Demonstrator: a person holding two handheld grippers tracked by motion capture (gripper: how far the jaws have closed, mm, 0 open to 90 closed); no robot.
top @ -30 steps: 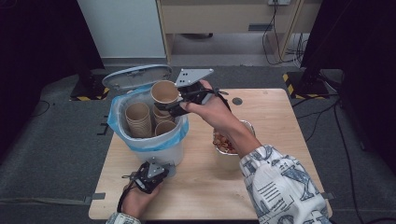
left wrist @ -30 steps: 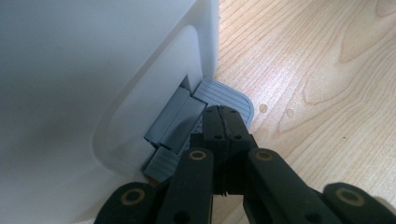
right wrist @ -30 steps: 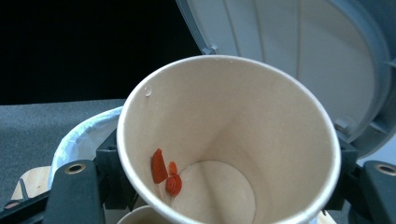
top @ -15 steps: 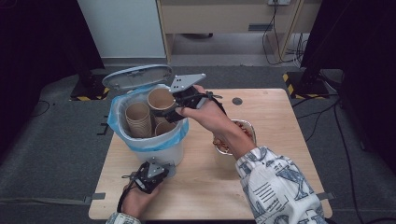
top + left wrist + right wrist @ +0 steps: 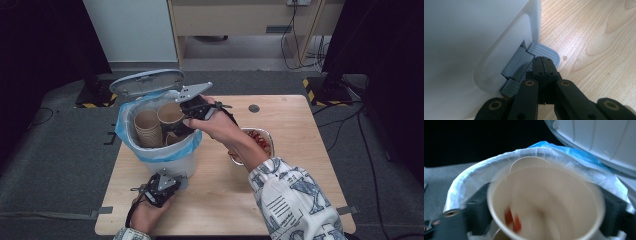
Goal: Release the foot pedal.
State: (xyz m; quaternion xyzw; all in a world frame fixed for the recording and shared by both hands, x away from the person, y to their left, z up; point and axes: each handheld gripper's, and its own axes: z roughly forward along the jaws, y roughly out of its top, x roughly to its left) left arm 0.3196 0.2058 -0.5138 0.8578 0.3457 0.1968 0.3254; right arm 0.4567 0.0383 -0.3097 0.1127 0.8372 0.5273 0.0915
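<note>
A white pedal bin [image 5: 167,162] with a blue bag liner [image 5: 125,131] stands on the table, its grey lid [image 5: 145,81] raised. Stacked paper cups [image 5: 148,126] sit inside it. My right gripper [image 5: 186,111] reaches over the bin's mouth, and its jaws have just been opening. A paper cup [image 5: 544,195] with red bits [image 5: 512,218] at its bottom lies blurred between the jaws, and the same cup [image 5: 171,113] tilts into the bin. My left gripper [image 5: 544,61] is shut, its tip down on the grey pedal [image 5: 550,51] at the bin's foot.
A bowl [image 5: 270,136] of red food sits right of the bin, under my right forearm. A small black disc [image 5: 254,108] lies near the table's far edge. The wooden table [image 5: 300,190] has bare room at the front right.
My right hand has sunk toward the bin's mouth with the cup, which now sits lower among the other cups. The left hand has stayed on the pedal.
</note>
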